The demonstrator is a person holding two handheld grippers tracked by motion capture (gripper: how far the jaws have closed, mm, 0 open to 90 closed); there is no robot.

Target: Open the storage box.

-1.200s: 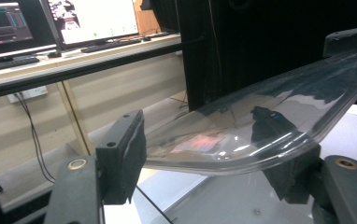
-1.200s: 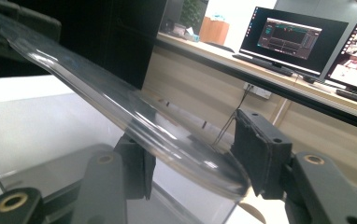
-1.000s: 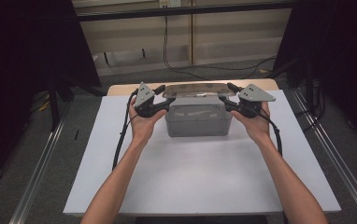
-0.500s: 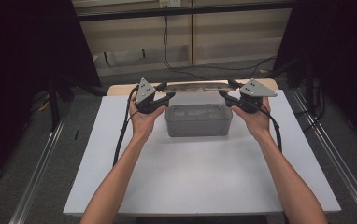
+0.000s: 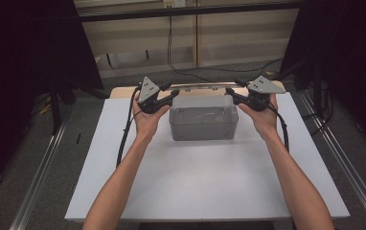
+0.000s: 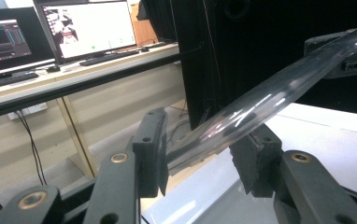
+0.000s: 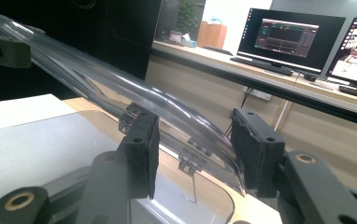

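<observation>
Clear lid (image 6: 265, 98), grey box (image 5: 203, 123), white table (image 5: 200, 182)

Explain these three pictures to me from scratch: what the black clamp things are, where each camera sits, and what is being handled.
No robot here: a person holds a hand-held clamp in each hand, the left gripper and the right gripper. The high view looks down from above the person's side onto a white table. The other two cameras ride on the grippers and look along their black jaws. On the table stands a clear grey plastic box. Its transparent lid is raised behind the box, one end between each gripper's jaws; the jaws have just been closing. In the gripper views the lid runs between the pads, but a firm pinch cannot be confirmed.
</observation>
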